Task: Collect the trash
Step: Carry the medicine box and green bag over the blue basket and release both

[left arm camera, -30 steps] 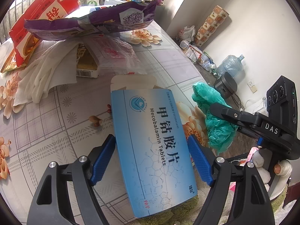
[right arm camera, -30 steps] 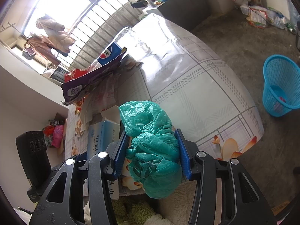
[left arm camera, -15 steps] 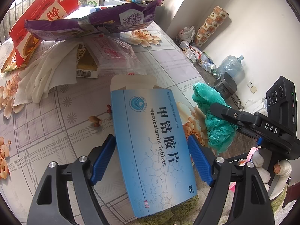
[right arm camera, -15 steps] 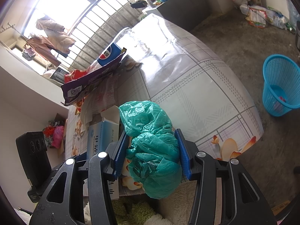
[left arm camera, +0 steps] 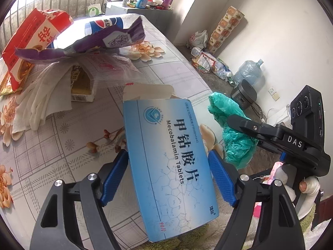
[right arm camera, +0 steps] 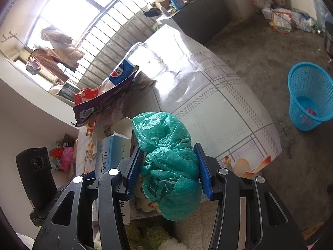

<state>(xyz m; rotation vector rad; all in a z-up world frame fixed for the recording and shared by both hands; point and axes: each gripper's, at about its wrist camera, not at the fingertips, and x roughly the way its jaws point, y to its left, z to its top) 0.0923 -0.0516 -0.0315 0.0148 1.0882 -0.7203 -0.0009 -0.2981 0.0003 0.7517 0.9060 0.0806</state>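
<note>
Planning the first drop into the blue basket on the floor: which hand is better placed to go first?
Probably the right. Its gripper is shut on the green plastic bag, and the blue basket shows in its view past the table edge. The left gripper holds the medicine box; no basket shows there.

Between the left gripper's ribbed blue plastic pads (left arm camera: 115, 177) sits a glossy blue cardboard tablet box (left arm camera: 170, 162). A crinkled, thin green plastic bag (right arm camera: 168, 162) fills the right gripper's pads. Beyond lies a smooth, shiny floral tablecloth (right arm camera: 208, 104).
</note>
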